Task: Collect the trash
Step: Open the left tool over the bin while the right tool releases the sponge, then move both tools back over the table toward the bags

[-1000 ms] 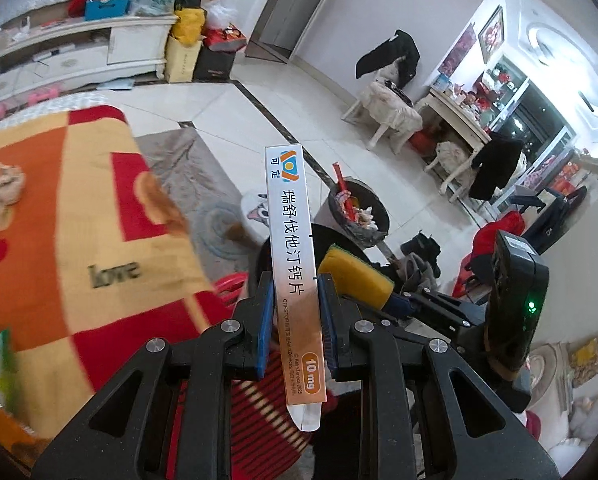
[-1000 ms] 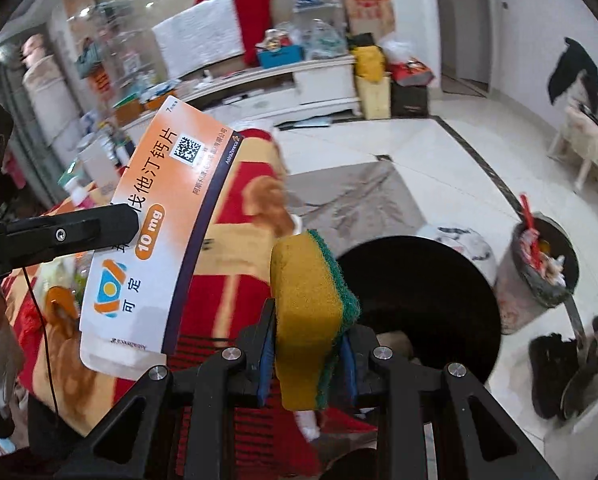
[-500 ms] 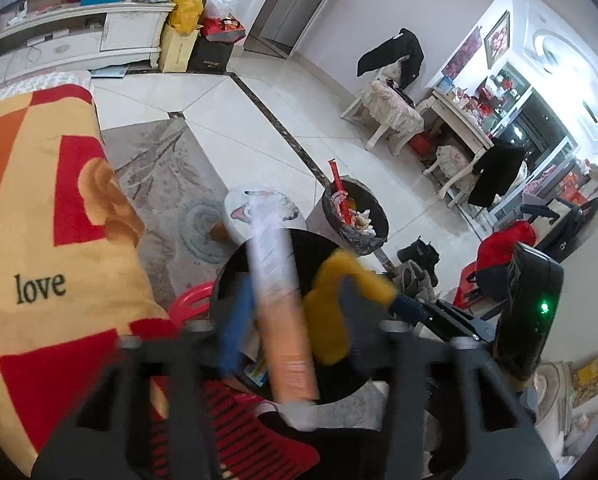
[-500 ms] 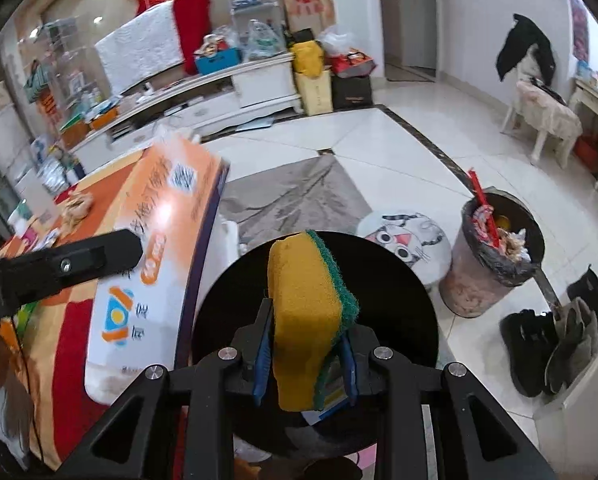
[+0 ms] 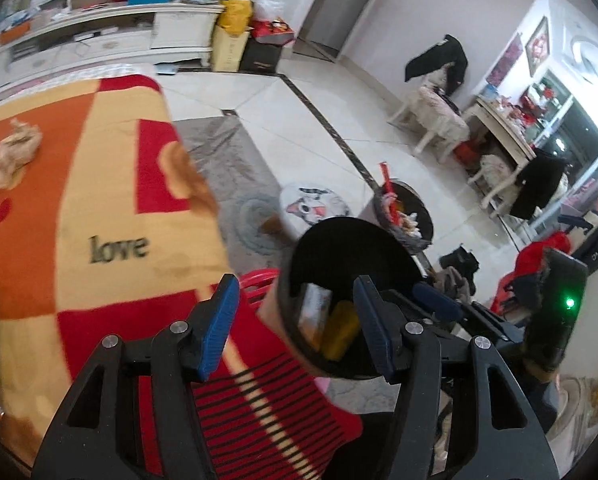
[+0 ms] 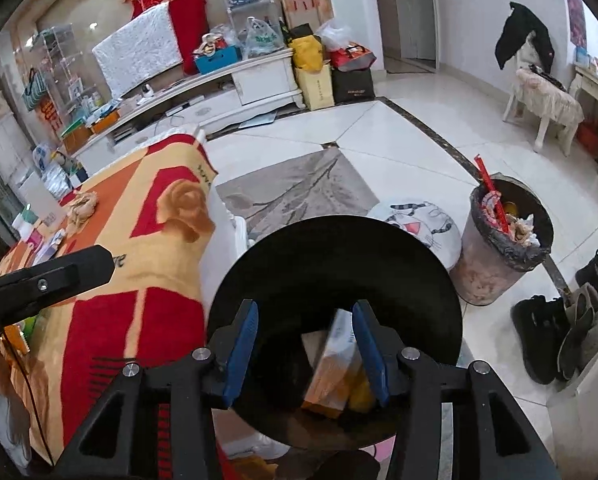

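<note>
Low in both frames, inside the black bin: medicine box and yellow sponge dropped, both grippers' jaws just opened and empty; crumpled paper on the blanket at upper left remaining.

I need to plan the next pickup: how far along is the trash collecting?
Done: the orange medicine box and yellow sponge lie inside the black bin. In hand: nothing; left tool and right tool are open. Left: crumpled paper on the blanket.

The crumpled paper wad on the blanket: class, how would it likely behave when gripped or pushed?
The crumpled paper wad looks creased and airy, so probably light and easily squashed. Its irregular shape suggests it would not roll far. On the fuzzy blanket it would likely drag rather than slide.
</note>
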The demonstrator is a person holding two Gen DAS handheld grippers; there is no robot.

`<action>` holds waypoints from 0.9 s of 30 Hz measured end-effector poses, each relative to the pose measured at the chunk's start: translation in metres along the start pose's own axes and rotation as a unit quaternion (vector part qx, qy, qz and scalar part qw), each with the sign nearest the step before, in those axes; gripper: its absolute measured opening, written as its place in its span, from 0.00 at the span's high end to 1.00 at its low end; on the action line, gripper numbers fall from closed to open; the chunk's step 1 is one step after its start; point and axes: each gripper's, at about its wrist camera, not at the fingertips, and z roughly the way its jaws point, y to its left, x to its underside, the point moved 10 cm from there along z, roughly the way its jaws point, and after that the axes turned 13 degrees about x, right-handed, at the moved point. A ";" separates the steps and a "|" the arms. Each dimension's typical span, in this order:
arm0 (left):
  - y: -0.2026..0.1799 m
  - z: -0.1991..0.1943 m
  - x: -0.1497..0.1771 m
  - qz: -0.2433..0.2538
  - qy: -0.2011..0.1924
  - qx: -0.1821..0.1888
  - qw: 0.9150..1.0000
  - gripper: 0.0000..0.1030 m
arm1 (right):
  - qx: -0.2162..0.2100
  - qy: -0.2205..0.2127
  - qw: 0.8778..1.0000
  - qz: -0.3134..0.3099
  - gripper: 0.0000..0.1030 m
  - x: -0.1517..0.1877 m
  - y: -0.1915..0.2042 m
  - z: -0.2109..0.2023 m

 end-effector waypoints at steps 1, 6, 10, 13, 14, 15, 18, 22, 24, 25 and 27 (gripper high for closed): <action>0.005 -0.005 0.004 0.001 -0.001 -0.009 1.000 0.44 | -0.003 -0.001 1.000 -0.001 0.54 0.000 0.004 -0.002; 0.019 -0.022 0.015 -0.002 -0.003 -0.031 1.000 0.44 | -0.012 -0.006 1.000 -0.007 0.54 0.001 0.022 -0.011; 0.032 -0.040 0.019 -0.004 -0.011 -0.051 0.999 0.44 | -0.019 -0.005 1.000 -0.015 0.52 0.003 0.037 -0.015; 0.039 -0.054 0.023 -0.006 -0.018 -0.060 0.998 0.44 | -0.026 -0.005 0.999 -0.019 0.48 0.003 0.049 -0.019; 0.041 -0.058 0.024 -0.006 -0.020 -0.063 0.998 0.44 | -0.030 -0.007 0.999 -0.022 0.47 0.002 0.055 -0.021; 0.043 -0.063 0.025 -0.005 -0.022 -0.067 0.998 0.44 | -0.032 -0.008 0.999 -0.024 0.46 0.003 0.059 -0.023; 0.049 -0.077 0.027 -0.001 -0.028 -0.076 0.997 0.44 | -0.041 -0.012 0.998 -0.035 0.45 0.001 0.075 -0.029; 0.056 -0.095 0.032 0.005 -0.037 -0.087 0.996 0.44 | -0.054 -0.014 0.998 -0.042 0.44 0.002 0.096 -0.035; 0.061 -0.107 0.034 0.009 -0.043 -0.096 0.994 0.44 | -0.061 -0.012 0.997 -0.048 0.43 0.003 0.108 -0.036; 0.064 -0.112 0.035 0.007 -0.044 -0.098 0.994 0.44 | -0.063 -0.012 0.997 -0.052 0.42 0.004 0.114 -0.037; 0.069 -0.121 0.037 0.002 -0.048 -0.099 0.994 0.44 | -0.068 -0.011 0.996 -0.061 0.41 0.006 0.126 -0.038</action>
